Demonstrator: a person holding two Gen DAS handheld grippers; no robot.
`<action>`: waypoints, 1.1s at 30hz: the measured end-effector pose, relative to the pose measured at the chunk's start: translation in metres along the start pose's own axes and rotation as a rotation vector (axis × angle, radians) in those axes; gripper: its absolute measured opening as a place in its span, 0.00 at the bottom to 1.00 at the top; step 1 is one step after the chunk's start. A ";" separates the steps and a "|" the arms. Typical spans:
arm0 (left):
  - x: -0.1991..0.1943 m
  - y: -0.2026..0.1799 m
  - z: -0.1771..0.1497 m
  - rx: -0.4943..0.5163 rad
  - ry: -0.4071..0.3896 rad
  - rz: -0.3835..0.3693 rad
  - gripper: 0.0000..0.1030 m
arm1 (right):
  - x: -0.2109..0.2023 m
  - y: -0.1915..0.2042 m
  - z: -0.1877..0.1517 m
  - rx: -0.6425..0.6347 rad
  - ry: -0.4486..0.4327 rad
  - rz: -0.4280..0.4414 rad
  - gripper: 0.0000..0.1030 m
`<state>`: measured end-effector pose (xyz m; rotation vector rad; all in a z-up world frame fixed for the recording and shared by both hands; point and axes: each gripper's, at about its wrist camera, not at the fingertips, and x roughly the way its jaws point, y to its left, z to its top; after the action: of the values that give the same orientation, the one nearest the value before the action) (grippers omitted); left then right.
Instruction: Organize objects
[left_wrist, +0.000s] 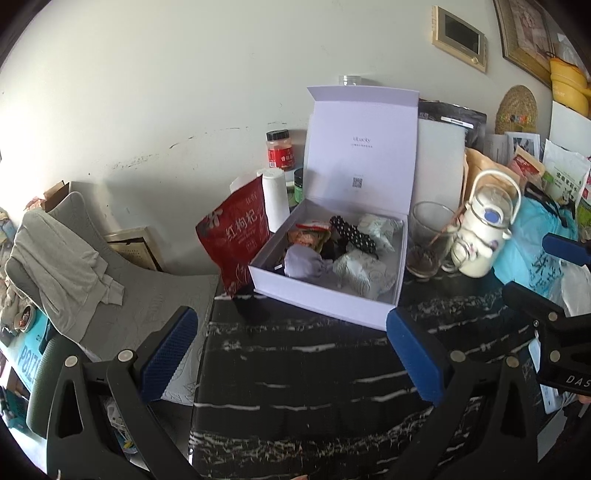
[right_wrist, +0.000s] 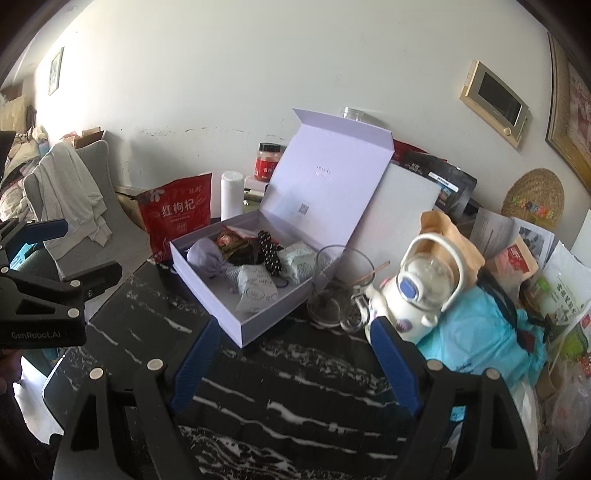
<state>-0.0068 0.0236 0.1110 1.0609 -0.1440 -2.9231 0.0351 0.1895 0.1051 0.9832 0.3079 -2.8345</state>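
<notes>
Here's the lavender box (left_wrist: 325, 295), lid thrown back and standing upright against the clutter behind, sitting on the black marbled table (left_wrist: 295, 387) toward its far side. Inside it: a lilac cloth bundle (left_wrist: 304, 263) at the near left, two pale printed packets (left_wrist: 364, 273), a black polka-dot piece (left_wrist: 352, 232) and a reddish snack packet (left_wrist: 308, 236) at the back. Crowding it on the left, a red goji-berry bag (left_wrist: 236, 236) leans right against the box's side wall, with a white cylinder (left_wrist: 275, 199) and a red-lidded jar (left_wrist: 280, 149) behind. On the right, an empty drinking glass (right_wrist: 338, 284) stands just beside the box's corner, and a white teapot with a hoop handle (right_wrist: 421, 291) sits close by, then a turquoise plastic bag (right_wrist: 480, 332) and a heap of packets running to the wall. So both flanks are hemmed in! The front is another story: a wide bare stretch of marble lies between the box's near edge and both tools. The table's left edge drops off toward a grey chair draped with a grey garment (left_wrist: 62, 258). The left gripper (left_wrist: 295, 354) hangs over that open marble with jaws spread wide, nothing between them; the right gripper (right_wrist: 295, 365) likewise stands apart and empty, aimed at the box's near corner.
</notes>
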 end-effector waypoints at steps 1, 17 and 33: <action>-0.001 -0.001 -0.005 0.000 0.002 0.003 0.99 | 0.000 0.001 -0.003 0.003 0.003 0.001 0.82; 0.012 -0.012 -0.051 -0.016 0.062 -0.039 0.99 | 0.003 0.008 -0.041 0.013 0.039 0.000 0.82; 0.015 -0.007 -0.060 -0.018 0.080 -0.020 0.99 | 0.013 0.015 -0.047 -0.004 0.062 0.002 0.82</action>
<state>0.0203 0.0247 0.0556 1.1813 -0.1061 -2.8884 0.0557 0.1849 0.0588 1.0713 0.3184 -2.8049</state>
